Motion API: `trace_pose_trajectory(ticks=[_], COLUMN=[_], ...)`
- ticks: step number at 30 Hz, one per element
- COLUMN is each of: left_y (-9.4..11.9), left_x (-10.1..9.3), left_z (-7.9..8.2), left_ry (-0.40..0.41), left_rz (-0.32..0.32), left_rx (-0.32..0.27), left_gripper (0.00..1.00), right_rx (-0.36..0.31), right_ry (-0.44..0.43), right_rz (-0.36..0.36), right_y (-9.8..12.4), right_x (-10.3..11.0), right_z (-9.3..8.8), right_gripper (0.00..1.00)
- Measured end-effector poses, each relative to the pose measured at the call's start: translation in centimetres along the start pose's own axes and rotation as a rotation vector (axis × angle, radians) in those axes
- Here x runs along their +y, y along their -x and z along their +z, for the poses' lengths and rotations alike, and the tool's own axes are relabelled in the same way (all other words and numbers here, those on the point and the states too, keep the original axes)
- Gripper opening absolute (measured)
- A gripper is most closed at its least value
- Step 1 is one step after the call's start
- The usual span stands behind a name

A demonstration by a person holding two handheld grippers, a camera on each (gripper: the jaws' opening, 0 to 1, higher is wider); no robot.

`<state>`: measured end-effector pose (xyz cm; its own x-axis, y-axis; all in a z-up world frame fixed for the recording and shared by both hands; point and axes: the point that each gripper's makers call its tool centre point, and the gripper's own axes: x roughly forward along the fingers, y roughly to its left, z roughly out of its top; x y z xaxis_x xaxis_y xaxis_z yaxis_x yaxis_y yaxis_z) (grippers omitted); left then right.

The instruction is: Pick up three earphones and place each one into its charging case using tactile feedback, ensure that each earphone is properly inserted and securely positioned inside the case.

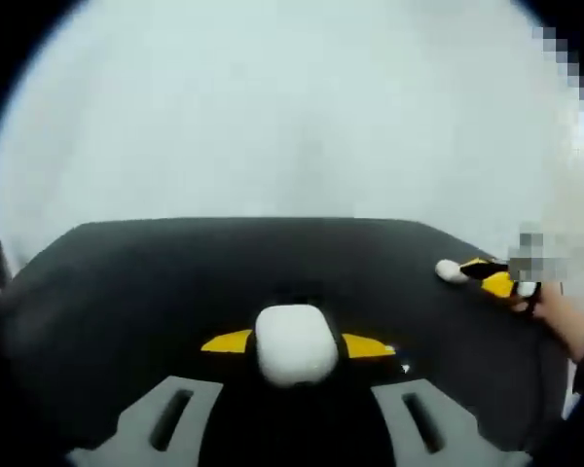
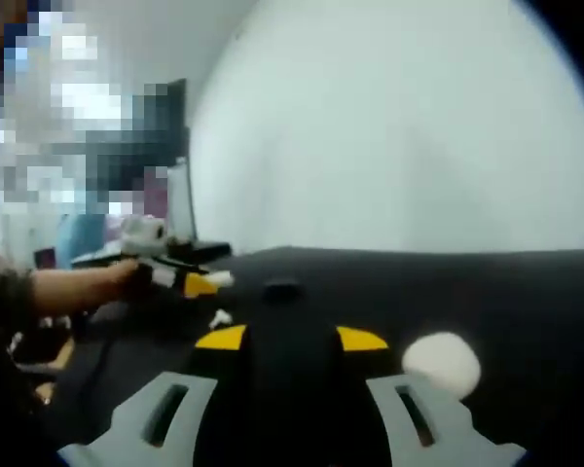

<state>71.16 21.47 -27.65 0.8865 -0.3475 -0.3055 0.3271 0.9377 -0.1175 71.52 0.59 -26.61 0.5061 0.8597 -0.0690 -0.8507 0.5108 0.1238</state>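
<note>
Left gripper view: a black table [image 1: 127, 292] runs to a straight far edge against a pale wall [image 1: 292, 107]; its near-left and far-right corners fall away, leaving open dark surface on either side of the jaws. The left gripper [image 1: 297, 345] has its yellow-tipped jaws closed in on a white charging case [image 1: 296, 342], one tip touching each side. At far right, the other gripper's yellow tip lies just beside a small white earphone [image 1: 450, 271], near the table edge.

Right gripper view: the right gripper [image 2: 290, 340] has its jaws apart with bare table between the tips, nothing held. A second white charging case [image 2: 443, 363] rests on the table just right of the right jaw. At left, a hand [image 2: 97, 284] holds the other gripper; blur hides its details.
</note>
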Motion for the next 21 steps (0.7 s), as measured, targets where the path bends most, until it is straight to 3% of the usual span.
trace_pose_trajectory(ticks=[5, 12, 16, 18, 21], left_y=[0.2, 0.5, 0.1, -0.5, -1.2], left_x=[-5.1, -13.2, -15.2, -15.8, -16.3], left_z=[0.1, -2.4, -4.6, -5.5, -6.0], left_ry=[-0.058, -0.100, -0.152, -0.180, -0.159], left_rz=[-0.098, -0.317, -0.293, -0.272, -0.270], left_rx=[0.010, 0.079, 0.156, 0.171, 0.169], left_gripper=[0.30, 0.30, 0.30, 0.30, 0.30], right_rx=[-0.106, -0.135, -0.151, -0.143, -0.139], right_ry=[-0.164, -0.182, -0.226, -0.204, -0.197], right_rz=[0.038, 0.015, 0.027, 0.011, 0.018], right_y=[0.6, 1.1, 1.2, 1.1, 1.0], right_x=[-0.4, -1.4, -1.5, -1.9, -1.7], right_z=[2.1, 2.8, 3.1, 3.0, 3.1], right_gripper=[0.35, 0.35, 0.35, 0.35, 0.35])
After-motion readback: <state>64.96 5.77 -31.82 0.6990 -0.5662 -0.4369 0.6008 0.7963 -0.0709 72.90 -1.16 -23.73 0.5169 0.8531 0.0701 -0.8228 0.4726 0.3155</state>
